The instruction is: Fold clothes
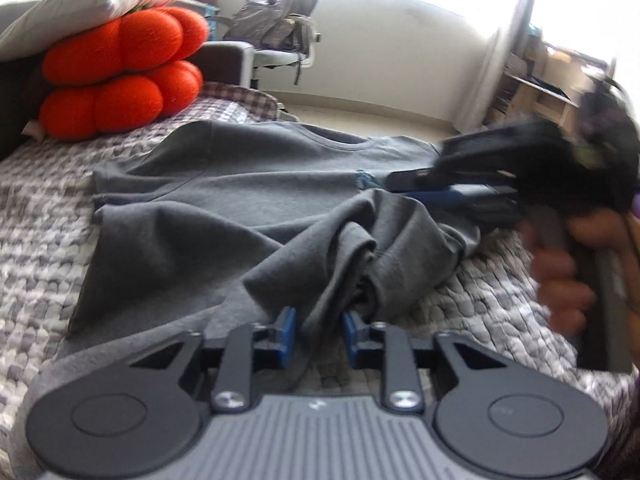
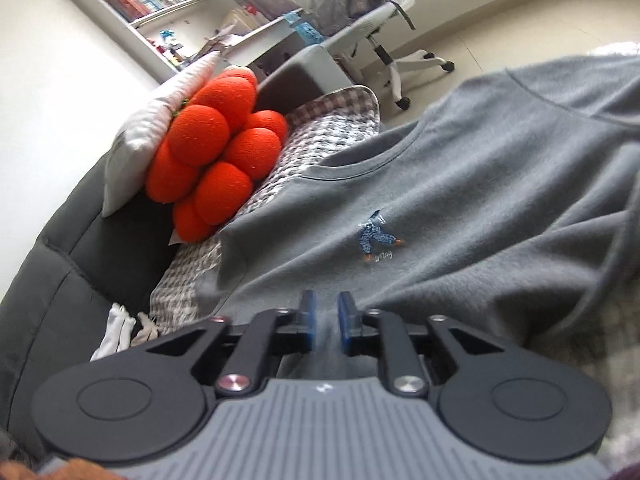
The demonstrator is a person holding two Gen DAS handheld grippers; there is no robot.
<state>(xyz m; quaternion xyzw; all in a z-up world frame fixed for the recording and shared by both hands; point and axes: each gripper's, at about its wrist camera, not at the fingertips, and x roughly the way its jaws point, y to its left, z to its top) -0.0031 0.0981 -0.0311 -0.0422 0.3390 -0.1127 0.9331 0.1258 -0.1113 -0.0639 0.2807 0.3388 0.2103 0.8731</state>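
A grey shirt (image 1: 208,200) lies on a checked blanket (image 1: 36,216), collar toward twelve o'clock, a small blue embroidered figure (image 2: 376,236) on its chest. Its hem is bunched in folds at six o'clock in the left view. The left tool (image 1: 319,334) pinches that bunched cloth. The right tool (image 2: 326,322) stands spread over flat shirt fabric, pads apart. Orange cushions (image 1: 120,72) sit at ten o'clock.

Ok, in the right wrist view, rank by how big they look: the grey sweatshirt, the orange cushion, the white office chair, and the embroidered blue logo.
1. grey sweatshirt, largest by far.
2. orange cushion.
3. white office chair; it sits farther from the camera, so it may only look smaller than the cushion.
4. embroidered blue logo, smallest.
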